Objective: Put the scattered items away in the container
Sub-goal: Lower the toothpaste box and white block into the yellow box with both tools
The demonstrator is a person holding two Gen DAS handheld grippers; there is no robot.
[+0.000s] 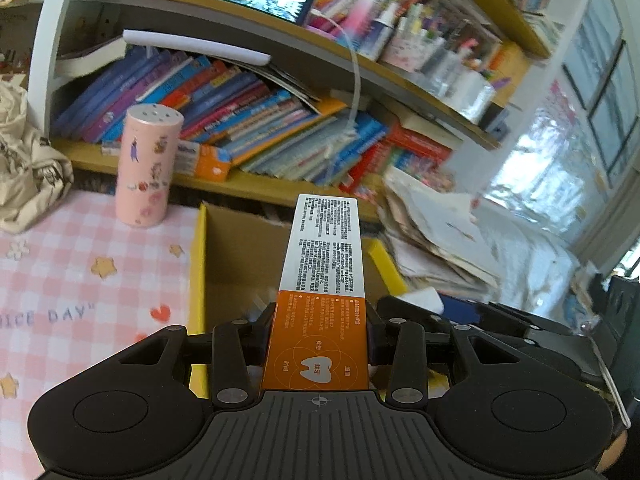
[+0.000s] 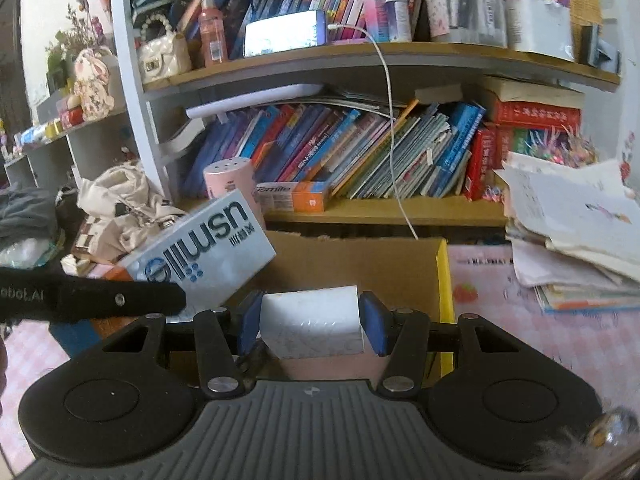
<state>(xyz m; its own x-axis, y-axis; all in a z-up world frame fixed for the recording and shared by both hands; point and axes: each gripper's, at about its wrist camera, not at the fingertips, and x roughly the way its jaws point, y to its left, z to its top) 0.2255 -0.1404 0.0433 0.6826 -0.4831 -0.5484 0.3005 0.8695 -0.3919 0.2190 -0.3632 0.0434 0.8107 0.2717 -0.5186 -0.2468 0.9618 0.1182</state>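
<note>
- Here, left gripper (image 1: pixel 318 330), matte black plastic with ribbed base, clamped narrow on a long rectangular toothpaste carton (image 1: pixel 322 280): glossy card, orange near end with a white tooth emblem, white far half dense with small black print.
- Carton pointing up the centre of the left wrist frame, above the open cardboard box (image 1: pixel 240 248) with plain brown walls and yellow edges.
- In the right wrist view, right gripper (image 2: pixel 310 326), blue pads pressed flat on both sides of a small white box (image 2: pixel 314 326), smooth and blocky, low in the middle of the frame.
- Same cardboard box (image 2: pixel 400 264) right behind it, a yellow rim along its right side.
- At left of that frame, the toothpaste carton (image 2: pixel 208 244) again, silvery face with large blue lettering, tilted, held by the left gripper's black finger (image 2: pixel 120 298).
- Pink cylindrical bottle (image 1: pixel 146 166), perforated top, cartoon stickers, upright at left on the pink checked tablecloth (image 1: pixel 80 280).
- Wooden shelves (image 2: pixel 380 210) behind, packed with slanting glossy books.
- Loose stack of papers (image 2: pixel 576 224) at right.
</note>
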